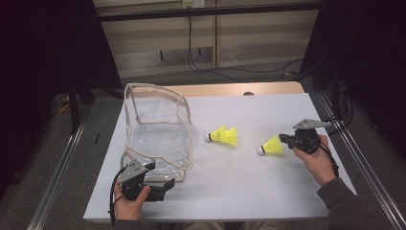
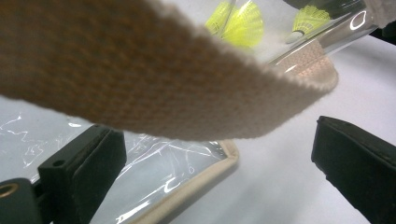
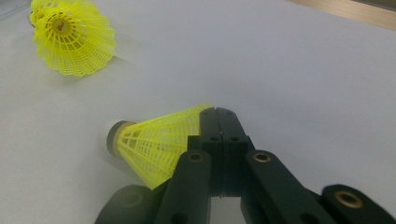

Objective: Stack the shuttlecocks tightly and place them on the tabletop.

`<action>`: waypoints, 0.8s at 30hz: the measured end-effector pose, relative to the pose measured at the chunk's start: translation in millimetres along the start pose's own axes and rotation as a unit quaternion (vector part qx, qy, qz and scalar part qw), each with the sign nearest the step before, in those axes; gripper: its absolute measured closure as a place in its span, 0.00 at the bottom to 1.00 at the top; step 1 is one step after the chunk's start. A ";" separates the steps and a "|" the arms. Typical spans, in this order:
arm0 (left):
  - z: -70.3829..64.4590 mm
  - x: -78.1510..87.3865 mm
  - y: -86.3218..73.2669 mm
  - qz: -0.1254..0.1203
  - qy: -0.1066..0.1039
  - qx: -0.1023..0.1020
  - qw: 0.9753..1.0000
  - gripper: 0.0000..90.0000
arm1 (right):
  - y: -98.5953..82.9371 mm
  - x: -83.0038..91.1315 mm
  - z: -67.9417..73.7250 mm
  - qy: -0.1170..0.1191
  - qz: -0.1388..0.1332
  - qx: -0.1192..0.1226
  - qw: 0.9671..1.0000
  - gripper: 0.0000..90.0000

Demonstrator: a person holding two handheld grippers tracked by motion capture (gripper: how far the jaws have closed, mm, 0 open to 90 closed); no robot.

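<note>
Jaws of right gripper (image 3: pixel 219 122): closed, pinching skirt rim of near shuttlecock (image 1: pixel 269 145), right side of table (image 1: pixel 268 191). Jaws of left gripper (image 1: pixel 160 184): wide apart, holding nothing, at clear pouch (image 1: pixel 158 136) trim. Risks: thin mesh slipping; unheld pouch mouth sagging shut. Second shuttlecock (image 1: pixel 224 135) mid-table.

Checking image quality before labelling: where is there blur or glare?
Left gripper view: the beige strap is very close and soft, and the clear bag shows white glints. Right gripper view: the held shuttlecock is sharp, the far shuttlecocks softer. High view: table evenly lit, surroundings dark.
</note>
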State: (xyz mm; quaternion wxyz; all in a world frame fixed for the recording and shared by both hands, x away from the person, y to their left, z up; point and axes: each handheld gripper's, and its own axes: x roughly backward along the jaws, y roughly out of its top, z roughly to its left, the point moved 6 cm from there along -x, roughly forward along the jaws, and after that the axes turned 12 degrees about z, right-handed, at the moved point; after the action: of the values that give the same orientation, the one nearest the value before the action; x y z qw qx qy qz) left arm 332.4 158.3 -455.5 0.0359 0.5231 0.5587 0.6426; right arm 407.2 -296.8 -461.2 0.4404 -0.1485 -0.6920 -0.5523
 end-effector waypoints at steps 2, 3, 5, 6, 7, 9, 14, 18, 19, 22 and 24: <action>0.0 -0.1 0.0 0.000 0.000 0.000 1.000 0.03 | -1.5 0.6 -0.4 0.000 0.000 -0.004 1.000 1.00; 0.0 -0.1 0.0 0.000 0.000 0.000 1.000 0.03 | -2.2 0.9 -0.6 0.001 0.000 -0.004 1.000 1.00; -0.1 0.1 0.0 0.000 0.000 0.000 1.000 0.03 | -2.9 1.5 -0.8 0.002 -0.002 -0.006 1.000 1.00; -0.1 0.1 0.0 0.001 0.001 0.000 1.000 0.03 | -3.4 2.1 -0.9 0.003 -0.002 -0.007 1.000 1.00; -0.2 0.1 0.0 0.001 0.001 0.000 1.000 0.03 | -3.8 2.4 -0.9 0.003 -0.002 -0.007 1.000 1.00; -0.3 0.2 -0.1 0.001 0.001 0.000 1.000 0.03 | -4.3 3.0 -0.9 0.002 -0.003 -0.005 1.000 1.00; -0.6 0.4 0.1 0.000 0.001 0.000 1.000 0.03 | -5.8 4.8 0.3 0.005 -0.004 -0.007 1.000 1.00; -0.8 0.7 0.1 0.000 0.001 0.001 1.000 0.03 | -5.9 7.5 0.6 0.005 -0.006 -0.010 1.000 1.00; -0.8 0.7 0.2 0.000 0.001 0.000 1.000 0.03 | -5.7 8.4 0.5 0.006 -0.007 -0.010 1.000 1.00; -0.9 0.7 0.2 0.000 0.001 0.001 1.000 0.03 | -4.4 11.9 -0.3 0.008 -0.012 -0.012 1.000 1.00; -1.1 0.7 0.3 -0.001 0.001 0.001 1.000 0.03 | -3.5 14.3 -1.0 0.007 -0.013 -0.015 1.000 1.00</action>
State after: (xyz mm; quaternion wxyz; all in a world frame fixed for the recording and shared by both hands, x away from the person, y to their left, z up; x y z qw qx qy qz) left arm 331.5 157.9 -454.6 0.0358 0.5217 0.5600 0.6426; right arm 397.1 -302.9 -452.3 0.4354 -0.1423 -0.6828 -0.5692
